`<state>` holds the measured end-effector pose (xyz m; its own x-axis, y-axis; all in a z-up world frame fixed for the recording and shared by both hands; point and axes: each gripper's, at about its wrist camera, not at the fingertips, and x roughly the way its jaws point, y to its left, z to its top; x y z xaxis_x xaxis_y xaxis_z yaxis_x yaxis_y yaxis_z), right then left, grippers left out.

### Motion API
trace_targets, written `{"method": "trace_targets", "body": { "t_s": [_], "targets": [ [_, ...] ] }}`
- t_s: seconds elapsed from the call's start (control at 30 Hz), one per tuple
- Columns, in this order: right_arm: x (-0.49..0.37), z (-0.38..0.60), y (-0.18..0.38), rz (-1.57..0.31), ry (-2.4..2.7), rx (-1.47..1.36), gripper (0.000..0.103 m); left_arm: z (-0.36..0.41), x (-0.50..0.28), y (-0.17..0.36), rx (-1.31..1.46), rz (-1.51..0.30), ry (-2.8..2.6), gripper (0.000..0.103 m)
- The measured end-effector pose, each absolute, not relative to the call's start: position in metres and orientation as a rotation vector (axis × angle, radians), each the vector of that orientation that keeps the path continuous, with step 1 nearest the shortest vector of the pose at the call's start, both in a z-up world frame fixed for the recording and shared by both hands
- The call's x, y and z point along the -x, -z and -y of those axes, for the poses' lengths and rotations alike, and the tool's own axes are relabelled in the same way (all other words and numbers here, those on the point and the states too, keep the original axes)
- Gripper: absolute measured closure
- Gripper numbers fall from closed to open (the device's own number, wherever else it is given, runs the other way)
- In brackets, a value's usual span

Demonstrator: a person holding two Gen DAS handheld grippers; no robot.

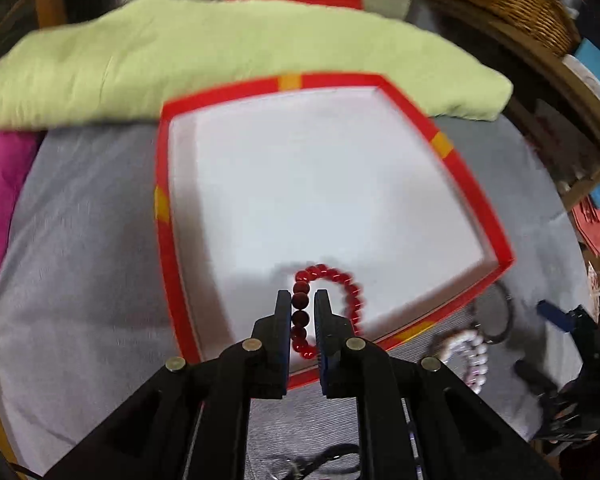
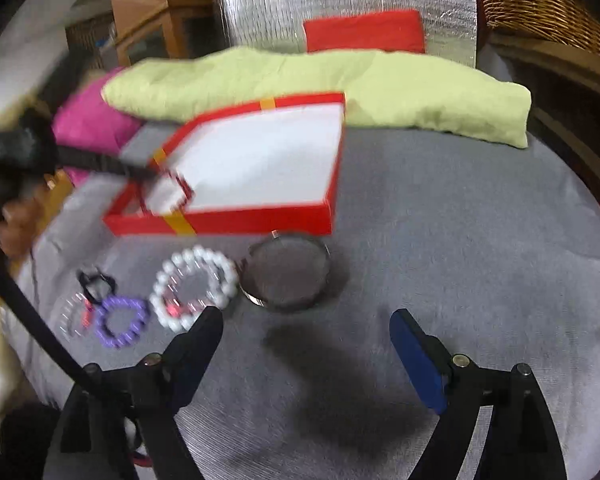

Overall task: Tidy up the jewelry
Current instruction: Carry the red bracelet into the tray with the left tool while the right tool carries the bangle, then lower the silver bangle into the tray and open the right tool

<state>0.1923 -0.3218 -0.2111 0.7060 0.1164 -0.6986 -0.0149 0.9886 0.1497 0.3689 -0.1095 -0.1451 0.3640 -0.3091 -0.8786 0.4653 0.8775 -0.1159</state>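
right wrist view: grey cloth (image 2: 440, 208) under red box (image 2: 228, 220), wicker basket (image 2: 540, 4) behind, seemingly; right claw (image 2: 306, 334) apart.

A bracelet of glossy dark-red round beads (image 1: 332, 276) hangs above the white floor of an open, shallow red cardboard box (image 1: 472, 184) with yellow bands. White pearl-bead (image 2: 194, 286), purple-bead (image 2: 120, 322) and thin dark (blurred) bangles (image 2: 286, 274) lie on grey cloth beside it.
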Motion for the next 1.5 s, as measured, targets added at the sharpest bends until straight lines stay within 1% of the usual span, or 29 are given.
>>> {"method": "trace_targets", "body": {
  "t_s": [0.03,0.07,0.13,0.27,0.43,0.47,0.53,0.57,0.77,0.9,1.03,1.17,1.2,1.23,1.33,1.37,1.5],
  "targets": [
    [-0.195,0.324,0.208,-0.775,-0.069,-0.163,0.015,0.108,-0.368,0.148,-0.156,-1.099,0.505,0.09],
    [-0.2,0.326,0.207,-0.779,-0.063,-0.185,0.015,0.107,-0.367,0.151,-0.158,-1.106,0.509,0.086],
    [-0.213,0.328,0.208,-0.813,-0.045,-0.236,0.016,0.107,-0.366,0.155,-0.177,-1.111,0.498,0.083],
    [-0.24,0.323,0.207,-0.875,0.015,-0.328,0.016,0.108,-0.363,0.167,-0.237,-1.139,0.482,0.083],
    [-0.263,0.304,0.216,-0.984,0.156,-0.299,0.016,0.105,-0.357,0.169,-0.288,-1.119,0.497,0.083],
    [-0.262,0.302,0.217,-0.984,0.178,-0.271,0.024,0.104,-0.355,0.17,-0.313,-1.113,0.503,0.084],
    [-0.265,0.292,0.22,-1.012,0.254,-0.189,0.032,0.104,-0.35,0.171,-0.359,-1.102,0.519,0.09],
    [-0.263,0.292,0.219,-1.006,0.258,-0.185,0.04,0.103,-0.349,0.171,-0.372,-1.096,0.524,0.09],
    [-0.249,0.303,0.217,-1.031,0.23,-0.195,0.04,0.088,-0.334,0.17,-0.464,-1.058,0.558,0.09],
    [-0.227,0.322,0.211,-1.025,0.216,-0.261,0.04,0.075,-0.326,0.167,-0.516,-1.024,0.567,0.09],
    [-0.218,0.337,0.19,-0.975,0.201,-0.327,0.04,0.072,-0.323,0.165,-0.475,-1.026,0.557,0.09],
    [-0.223,0.323,0.15,-0.863,0.125,-0.351,0.04,0.065,-0.323,0.159,-0.414,-1.0,0.546,0.09],
    [-0.23,0.318,0.144,-0.847,0.107,-0.355,0.04,0.059,-0.317,0.152,-0.385,-0.978,0.537,0.09],
    [-0.237,0.312,0.138,-0.834,0.082,-0.355,0.04,0.055,-0.313,0.145,-0.362,-0.961,0.532,0.086],
    [-0.259,0.288,0.139,-0.829,0.034,-0.335,0.04,0.041,-0.298,0.13,-0.298,-0.914,0.506,0.071],
    [-0.267,0.28,0.142,-0.83,0.023,-0.333,0.039,0.036,-0.291,0.127,-0.289,-0.9,0.495,0.069],
    [-0.298,0.269,0.165,-0.872,0.008,-0.334,0.037,0.014,-0.258,0.123,-0.252,-0.893,0.468,0.068]
  ]
}}
